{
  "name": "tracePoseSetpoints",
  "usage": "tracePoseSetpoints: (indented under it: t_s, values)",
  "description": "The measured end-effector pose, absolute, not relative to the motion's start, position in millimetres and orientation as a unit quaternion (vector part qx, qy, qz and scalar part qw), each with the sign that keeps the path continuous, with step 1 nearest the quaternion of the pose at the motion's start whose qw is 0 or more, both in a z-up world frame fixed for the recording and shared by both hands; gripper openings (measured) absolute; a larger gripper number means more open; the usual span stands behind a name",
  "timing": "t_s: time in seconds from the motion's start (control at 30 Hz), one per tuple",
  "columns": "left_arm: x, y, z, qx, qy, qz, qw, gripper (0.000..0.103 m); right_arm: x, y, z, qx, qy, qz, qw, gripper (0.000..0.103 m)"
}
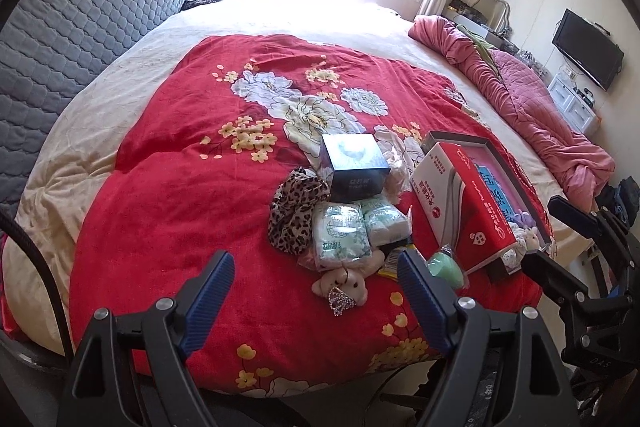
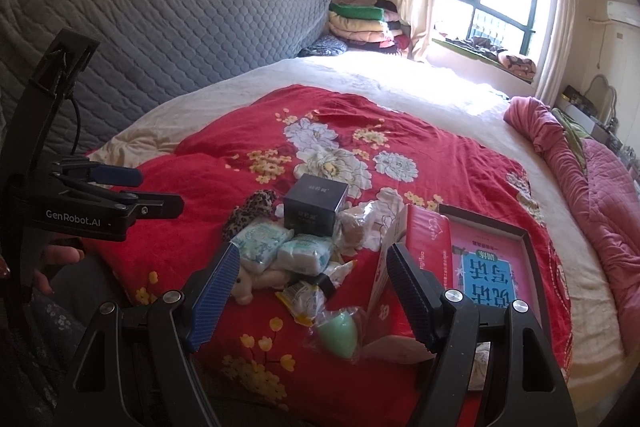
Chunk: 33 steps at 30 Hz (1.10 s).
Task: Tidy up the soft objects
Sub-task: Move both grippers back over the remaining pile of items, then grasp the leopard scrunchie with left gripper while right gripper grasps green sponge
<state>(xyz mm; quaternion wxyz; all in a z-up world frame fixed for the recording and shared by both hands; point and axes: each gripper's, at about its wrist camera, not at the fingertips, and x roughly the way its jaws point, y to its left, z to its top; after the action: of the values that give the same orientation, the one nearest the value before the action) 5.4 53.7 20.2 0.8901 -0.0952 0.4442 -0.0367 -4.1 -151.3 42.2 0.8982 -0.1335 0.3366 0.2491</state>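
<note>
- Nearest to us in the left wrist view, the left gripper (image 1: 316, 277) hovers with its two blue ribbed fingers (image 1: 212, 301) spread wide; nothing sits between the pads and they touch nothing.
- Just beyond it we count one small beige plush bear (image 1: 342, 285) lying on the red floral blanket (image 1: 180, 187).
- Behind the bear we count two pale green-and-white soft tissue packs (image 1: 340, 235) side by side, touching each other.
- We see one leopard-print fabric piece (image 1: 294, 211) just left of the packs, and one dark square box (image 1: 354, 165) behind them.
- One mint-green egg-shaped sponge in clear wrap (image 1: 446, 265) lies beside one red carton (image 1: 466, 203), which leans on one dark-rimmed shallow tray (image 1: 516, 179).
- Only this view shows small plush toys (image 1: 520, 233) at the tray's near end.
- In the right wrist view, the right gripper (image 2: 314, 273) also stands wide open, holding nothing; its right finger overlaps the red carton (image 2: 424, 243) in the picture, and we cannot tell whether they touch.
- Between its fingers we see one yellow-printed crinkled wrapper (image 2: 302, 301).
- Only here do we see the left gripper's side (image 2: 120, 187), a hand (image 2: 56, 263) beneath it, and the pink-and-blue printed sheet (image 2: 488, 271) in the tray.
</note>
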Motion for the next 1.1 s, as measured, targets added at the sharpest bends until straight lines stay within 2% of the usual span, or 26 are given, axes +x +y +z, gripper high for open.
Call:
tracePoseSetpoints:
  t_s: [0.8, 1.1]
  values:
    - [12.1, 61.5, -26.6, -0.114, 0.486, -0.036, 0.866, 0.083, 1.6, -149.8, -38.2, -0.235, 0.419, 0.284, 0.83, 0.077]
    - [27.9, 72.6, -46.9, -0.146, 0.492, -0.037, 0.858, 0.083, 14.0, -124.0, -73.3, -0.349, 0.426, 0.266, 0.791, 0.077]
